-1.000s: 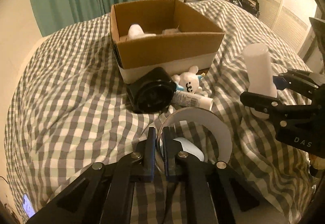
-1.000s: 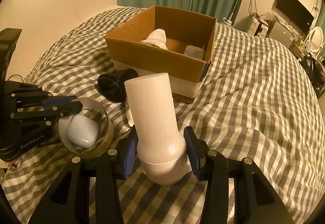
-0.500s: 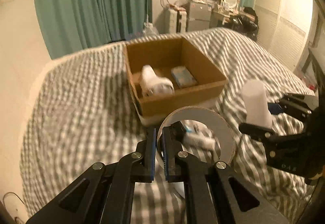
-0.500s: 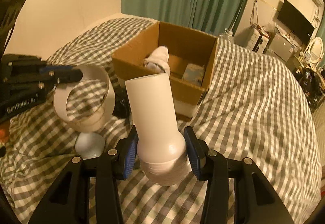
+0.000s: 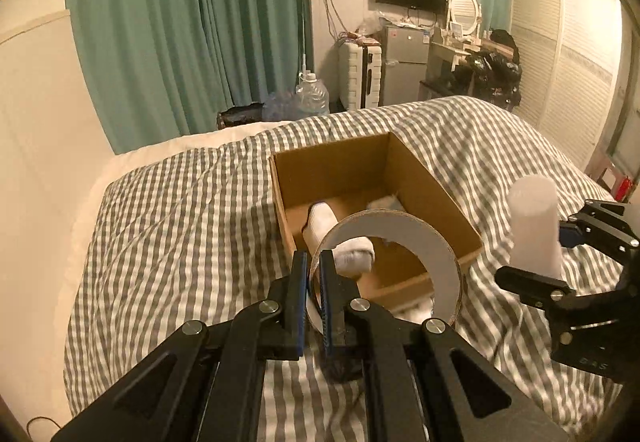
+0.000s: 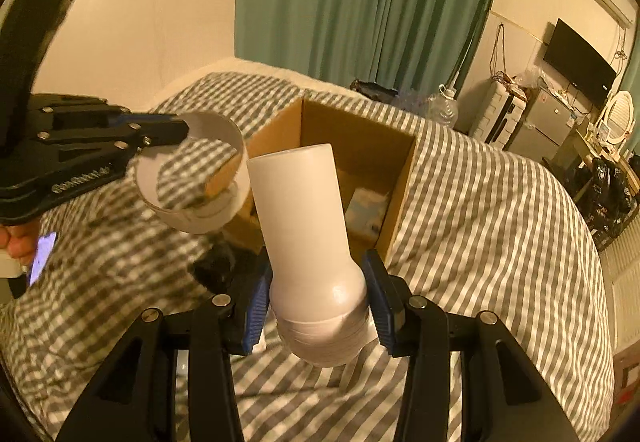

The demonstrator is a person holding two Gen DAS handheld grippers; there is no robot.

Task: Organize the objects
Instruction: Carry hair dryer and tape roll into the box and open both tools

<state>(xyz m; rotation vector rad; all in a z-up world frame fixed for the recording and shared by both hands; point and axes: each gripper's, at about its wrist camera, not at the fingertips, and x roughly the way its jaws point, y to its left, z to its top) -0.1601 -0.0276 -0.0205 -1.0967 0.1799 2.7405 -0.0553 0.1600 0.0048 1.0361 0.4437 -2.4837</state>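
1. Left gripper (image 5: 314, 296): fingers nearly together, clamped on the wall of a white tape roll (image 5: 416, 238); one finger is inside the ring, the other outside. The ring extends forward and to the right of the fingertips, held in the air.
2. Right gripper (image 6: 318, 312): blue-padded fingers (image 6: 256, 306) pressed against the wide shoulder of a white plastic bottle (image 6: 304, 217). Its ribbed cap end sits between the fingers, and the body projects forward beyond the tips.
3. Cardboard box (image 5: 456, 209): open-topped, resting on the gingham bedspread (image 5: 180, 226) ahead of both pairs of fingers. In the left wrist view the tape roll overlaps the box's near wall.
4. Box contents: a rolled white sock (image 5: 320, 219), seen partly through the ring, just ahead of the left fingertips; a pale blue packet (image 6: 366, 211) beyond and to the right of the bottle.
5. In the right wrist view the tape roll (image 6: 192, 177) hangs to the left of the bottle, beside the box's near corner.
6. A dark object (image 6: 218, 268) lies on the bedspread left of the right fingers; it is too blurred to identify.
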